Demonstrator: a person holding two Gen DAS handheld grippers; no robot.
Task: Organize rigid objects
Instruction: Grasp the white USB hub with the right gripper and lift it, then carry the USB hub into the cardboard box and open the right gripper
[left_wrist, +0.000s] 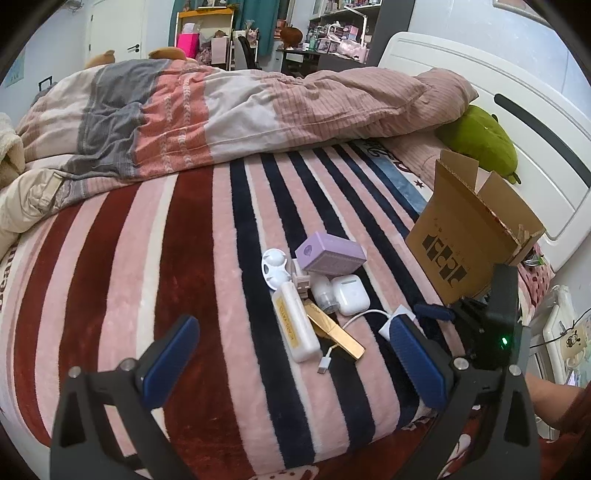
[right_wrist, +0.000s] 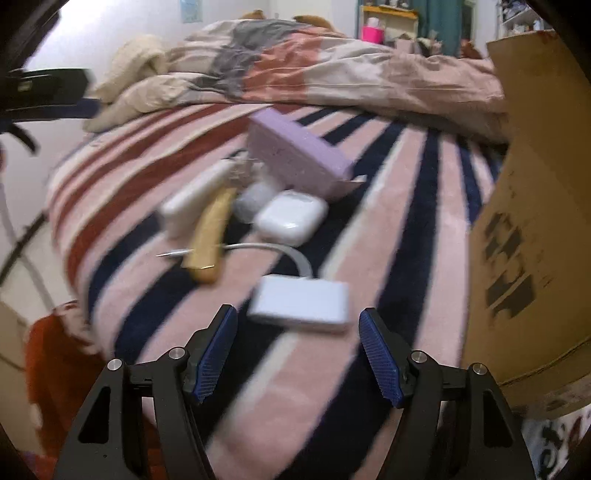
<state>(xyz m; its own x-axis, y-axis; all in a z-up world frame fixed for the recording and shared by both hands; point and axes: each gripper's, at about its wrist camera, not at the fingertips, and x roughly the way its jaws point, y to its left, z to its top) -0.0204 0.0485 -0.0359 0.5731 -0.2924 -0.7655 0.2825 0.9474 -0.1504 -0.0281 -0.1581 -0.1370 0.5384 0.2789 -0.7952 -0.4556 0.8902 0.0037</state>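
Striped plush blanket covers the bed, broad open pile to the left of a small cluster of things and a rumpled duvet banked behind. Brown cardboard box stands open at the blanket's right side, near the white headboard. Grouped mid-bed are a lilac box, a long white case, a gold bar and a white earbud case. Nearest the box lies a white adapter with its cable, clear only in the right wrist view, just ahead of the right gripper, spread and empty. Left gripper hovers wide apart, holding nothing.
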